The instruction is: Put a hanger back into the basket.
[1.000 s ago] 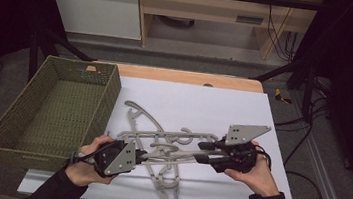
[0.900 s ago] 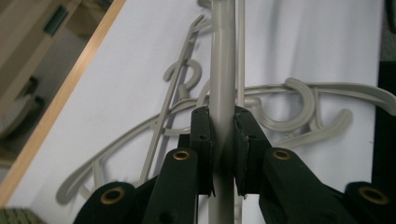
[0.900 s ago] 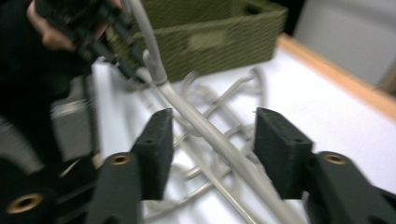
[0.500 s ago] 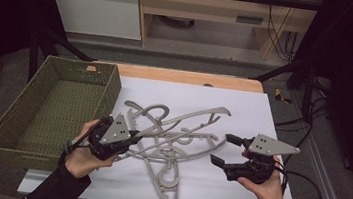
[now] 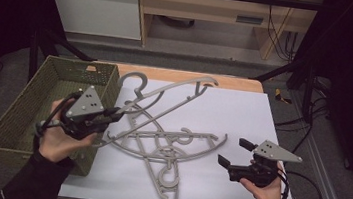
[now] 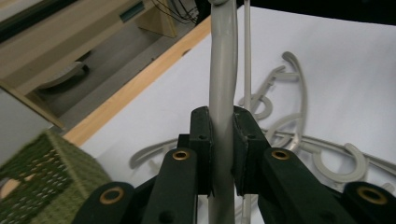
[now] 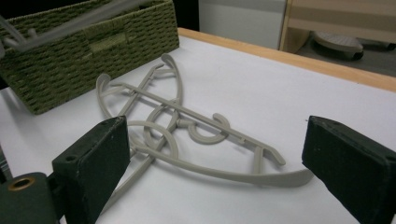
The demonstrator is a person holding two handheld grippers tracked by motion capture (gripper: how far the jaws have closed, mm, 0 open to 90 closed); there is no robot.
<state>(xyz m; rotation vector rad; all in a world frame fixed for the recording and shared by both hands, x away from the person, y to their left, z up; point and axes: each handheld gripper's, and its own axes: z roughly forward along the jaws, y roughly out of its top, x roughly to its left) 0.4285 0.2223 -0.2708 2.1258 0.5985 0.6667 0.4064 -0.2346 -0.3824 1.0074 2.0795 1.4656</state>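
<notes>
The grey plastic coat hanger [image 5: 165,95] sits lifted at mid-left of the high view, beside the green woven basket [image 5: 22,112]. Best to swing it clear of the grey hangers on the white counter [image 5: 169,146] before lowering. The left tool [image 6: 222,154] clamps its bar; the right tool [image 5: 233,151], jaws just opened wide, holds nothing.

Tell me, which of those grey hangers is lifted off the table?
The hanger clamped in the left gripper, slanting up beside the basket; the other hangers lie flat.

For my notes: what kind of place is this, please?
Probably a lab recording station, not a home: a white-covered table framed by metal rails, loose cables on the floor, handheld grippers sorting hangers beside a basket.
</notes>
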